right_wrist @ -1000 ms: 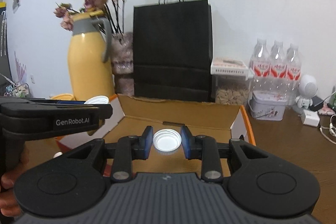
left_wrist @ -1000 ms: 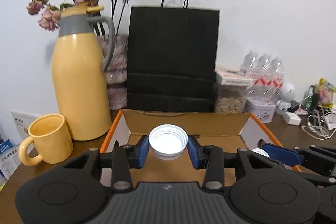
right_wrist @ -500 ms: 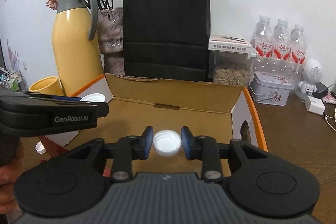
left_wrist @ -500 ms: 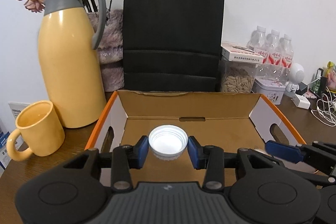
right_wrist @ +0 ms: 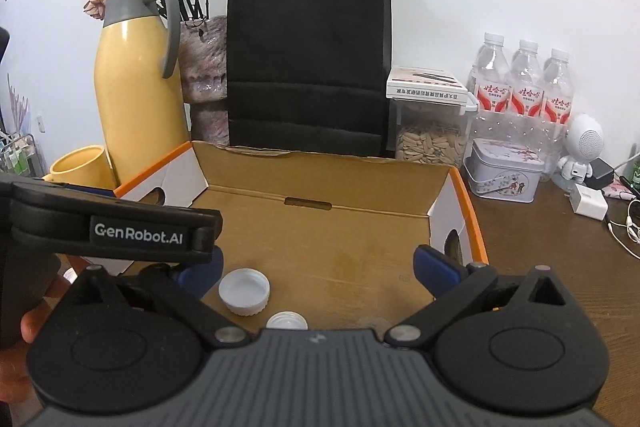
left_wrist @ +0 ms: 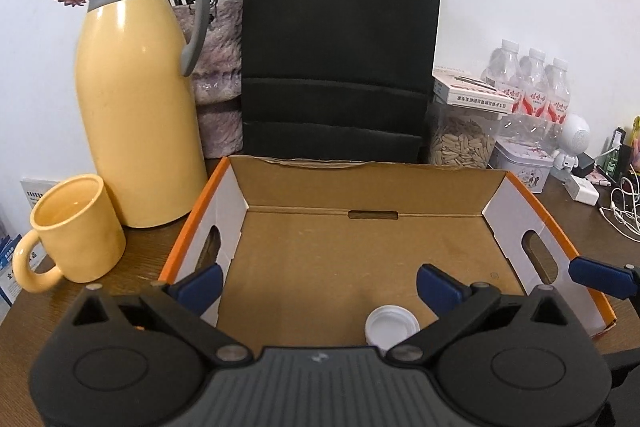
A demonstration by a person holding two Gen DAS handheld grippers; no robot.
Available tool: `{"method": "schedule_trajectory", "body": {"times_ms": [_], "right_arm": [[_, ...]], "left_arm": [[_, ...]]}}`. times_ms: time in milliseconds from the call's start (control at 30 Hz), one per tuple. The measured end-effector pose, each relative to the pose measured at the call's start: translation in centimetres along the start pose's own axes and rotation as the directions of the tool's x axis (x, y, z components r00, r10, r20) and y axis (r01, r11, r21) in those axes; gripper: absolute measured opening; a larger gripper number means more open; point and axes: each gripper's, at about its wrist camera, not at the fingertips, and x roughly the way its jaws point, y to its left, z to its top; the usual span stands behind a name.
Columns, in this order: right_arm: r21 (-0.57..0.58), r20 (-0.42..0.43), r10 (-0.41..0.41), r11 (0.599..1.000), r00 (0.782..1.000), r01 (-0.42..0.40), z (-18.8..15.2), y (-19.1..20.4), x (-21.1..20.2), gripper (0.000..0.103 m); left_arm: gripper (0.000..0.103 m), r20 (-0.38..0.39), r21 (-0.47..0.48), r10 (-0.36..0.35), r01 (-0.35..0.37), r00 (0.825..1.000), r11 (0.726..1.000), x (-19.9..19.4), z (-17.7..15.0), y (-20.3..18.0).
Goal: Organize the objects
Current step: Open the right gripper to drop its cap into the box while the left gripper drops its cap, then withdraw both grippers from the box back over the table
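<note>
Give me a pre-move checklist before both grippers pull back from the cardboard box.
1. Left gripper jaws wide, having just been opening, nothing between the pads: ok.
2. Right gripper jaws likewise just opened, nothing gripped: ok.
3. Larger white plastic bottle cap lies on the floor of the open brown cardboard box: ok.
4. Smaller white cap is also inside the box, partly hidden by the right gripper's body: ok.
5. Whether both caps have stopped moving: cannot tell.
6. Yellow ceramic mug and tall yellow thermos jug stand upright outside the box: ok.
</note>
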Motion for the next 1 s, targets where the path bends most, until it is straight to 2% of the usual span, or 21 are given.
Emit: {"method": "schedule_trajectory", "body": {"times_ms": [500, 1000], "right_arm": [[-0.009, 0.032, -0.019, 1.0, 0.999, 0.02, 0.2, 0.1, -1.2, 0.103], [-0.034, 0.117, -0.037, 0.999, 0.992, 0.042, -0.8, 1.6, -7.4, 0.103]], "left_arm": [[0.103, 0.033, -0.011, -0.011, 0.012, 0.999, 1.0, -1.4, 0.3, 0.1], [0.103, 0.109, -0.025, -0.027, 0.03, 0.994, 0.999, -7.9, -1.0, 0.4]]}}
